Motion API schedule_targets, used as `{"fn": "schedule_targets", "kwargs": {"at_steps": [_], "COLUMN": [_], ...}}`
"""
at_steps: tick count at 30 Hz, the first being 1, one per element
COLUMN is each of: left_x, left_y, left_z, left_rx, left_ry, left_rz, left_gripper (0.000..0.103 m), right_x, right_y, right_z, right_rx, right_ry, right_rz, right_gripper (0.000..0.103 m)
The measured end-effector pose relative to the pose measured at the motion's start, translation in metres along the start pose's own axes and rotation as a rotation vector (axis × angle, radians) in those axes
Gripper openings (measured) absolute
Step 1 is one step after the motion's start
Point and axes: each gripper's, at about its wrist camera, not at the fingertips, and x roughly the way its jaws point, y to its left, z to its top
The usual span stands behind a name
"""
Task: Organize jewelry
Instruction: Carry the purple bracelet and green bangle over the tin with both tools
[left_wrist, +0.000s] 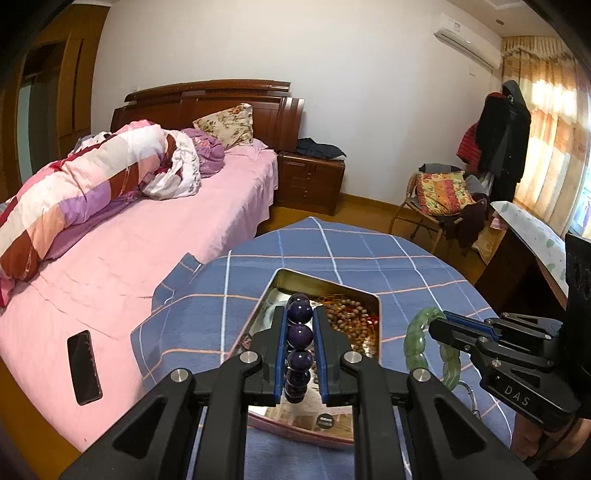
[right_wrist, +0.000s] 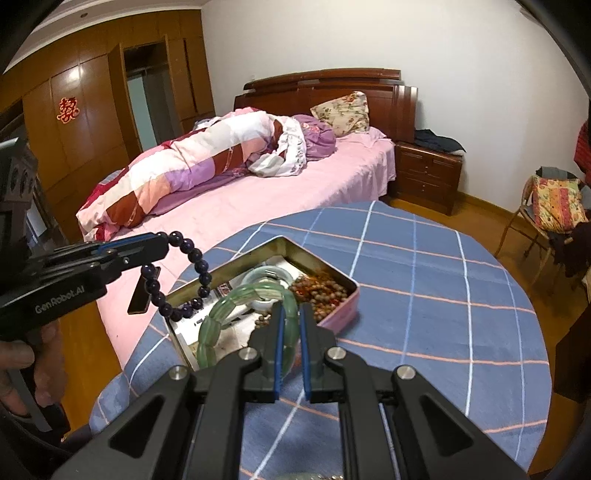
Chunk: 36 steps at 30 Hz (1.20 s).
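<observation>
Open metal tin (right_wrist: 341, 301) on the tabletop (right_wrist: 424, 295) holds brown bead strands (right_wrist: 321, 290), perhaps wooden. Left claw (left_wrist: 300, 332) grips a purple bead bracelet (left_wrist: 299, 336); right claw (right_wrist: 290, 325) clamps a green jade-like bangle (right_wrist: 236, 301).

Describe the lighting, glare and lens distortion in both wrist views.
Left wrist view: daylight blows out the curtains at the right; the tin shows bright reflections on its floor; dark fisheye corners, with the table's edge bowed. Right wrist view: softer, even light, glare patches on the wardrobe; walls curve strongly; both bracelets, purple and green, stay sharp.
</observation>
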Motion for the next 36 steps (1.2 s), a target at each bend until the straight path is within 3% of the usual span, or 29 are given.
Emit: {"fn": "schedule_targets", "kwargs": {"at_steps": [14,36], "left_x": [0.021,0.039], "left_y": [0.021,0.021], "left_z": [-0.010,-0.021], "left_rx": [-0.039,-0.030], "left_ry": [0.048,0.104], "left_rz": [0.014,0.026], "left_gripper": [0.013,0.013], "right_x": [0.038,0.069], "right_y": [0.032,0.038], "right_z": [0.001,-0.010], "right_rx": [-0.055,-0.046], "right_ry": [0.057,0.127], "right_rz": [0.017,0.006], "right_gripper": [0.010,0.011]}}
